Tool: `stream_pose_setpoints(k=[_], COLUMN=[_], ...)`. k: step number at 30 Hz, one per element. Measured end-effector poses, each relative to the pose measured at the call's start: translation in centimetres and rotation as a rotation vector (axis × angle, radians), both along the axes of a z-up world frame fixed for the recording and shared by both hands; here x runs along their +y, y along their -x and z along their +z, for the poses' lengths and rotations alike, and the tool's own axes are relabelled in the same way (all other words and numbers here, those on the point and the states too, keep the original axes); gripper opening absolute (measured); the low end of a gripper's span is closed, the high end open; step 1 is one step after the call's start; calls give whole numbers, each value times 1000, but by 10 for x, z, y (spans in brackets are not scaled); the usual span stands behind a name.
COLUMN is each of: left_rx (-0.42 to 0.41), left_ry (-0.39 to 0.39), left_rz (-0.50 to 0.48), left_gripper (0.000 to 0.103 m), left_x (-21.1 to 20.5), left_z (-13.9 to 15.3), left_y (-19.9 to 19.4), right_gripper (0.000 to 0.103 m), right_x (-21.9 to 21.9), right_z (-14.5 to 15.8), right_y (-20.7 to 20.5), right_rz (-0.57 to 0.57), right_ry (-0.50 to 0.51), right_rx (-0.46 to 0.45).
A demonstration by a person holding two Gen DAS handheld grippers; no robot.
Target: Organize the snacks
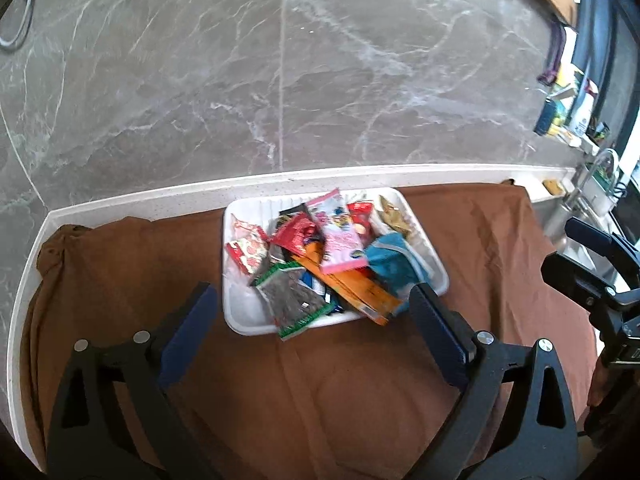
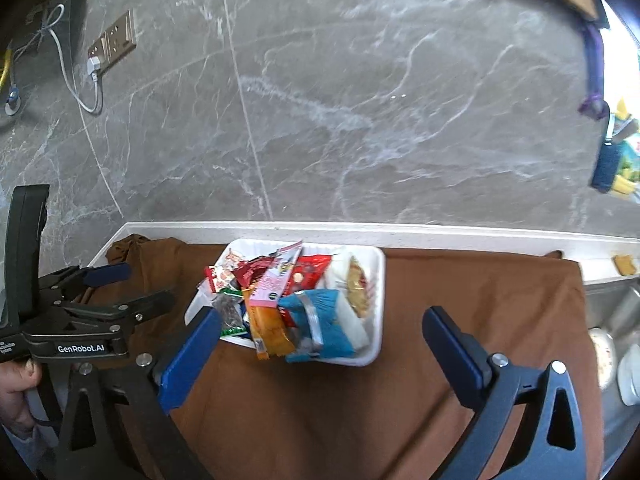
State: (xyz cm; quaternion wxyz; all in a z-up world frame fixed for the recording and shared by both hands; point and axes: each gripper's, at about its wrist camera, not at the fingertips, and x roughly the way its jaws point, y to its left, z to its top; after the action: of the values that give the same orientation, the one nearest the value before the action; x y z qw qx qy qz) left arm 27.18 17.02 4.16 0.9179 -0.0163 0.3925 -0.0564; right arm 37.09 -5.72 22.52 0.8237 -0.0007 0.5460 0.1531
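A white tray (image 1: 244, 322) heaped with several snack packets sits on a brown cloth (image 1: 340, 392) near the wall. On top lie a pink packet (image 1: 340, 240), an orange packet (image 1: 352, 290), a teal packet (image 1: 394, 262) and a grey-green packet (image 1: 294, 304). My left gripper (image 1: 314, 300) is open and empty, just in front of the tray. The tray shows in the right wrist view (image 2: 378, 280) too, with the teal packet (image 2: 320, 320) nearest. My right gripper (image 2: 322, 320) is open and empty, in front of the tray. The left gripper appears at its left (image 2: 116, 284).
A grey marble wall (image 1: 280, 80) rises behind a white counter ledge (image 1: 200, 190). A metal sink (image 2: 616, 320) with dishes lies right of the cloth. A wall socket with a plugged cable (image 2: 112, 40) is at upper left. Packaged goods (image 1: 568, 108) stand far right.
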Motion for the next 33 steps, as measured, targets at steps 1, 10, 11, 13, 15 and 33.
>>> stream_pose_setpoints(k=[1, 10, 11, 13, 15, 33], left_rx=[0, 4, 5, 3, 2, 2], left_ry=[-3, -33, -33, -34, -36, -49], left_rz=[-3, -88, -92, -94, -95, -101], left_gripper=[97, 98, 98, 98, 98, 98], left_x=[-4, -50, -53, -58, -61, -66], left_z=[2, 5, 5, 6, 6, 7], left_y=[4, 42, 46, 50, 54, 65], right_gripper=[103, 103, 103, 103, 103, 103], right_x=[-4, -25, -27, -32, -36, -51], right_z=[5, 26, 27, 30, 32, 38], right_y=[6, 43, 46, 51, 55, 62], right_rz=[-4, -28, -32, -42, -50, -71], right_ry=[8, 50, 52, 52, 50, 41], right_rx=[-8, -37, -36, -34, -33, -37])
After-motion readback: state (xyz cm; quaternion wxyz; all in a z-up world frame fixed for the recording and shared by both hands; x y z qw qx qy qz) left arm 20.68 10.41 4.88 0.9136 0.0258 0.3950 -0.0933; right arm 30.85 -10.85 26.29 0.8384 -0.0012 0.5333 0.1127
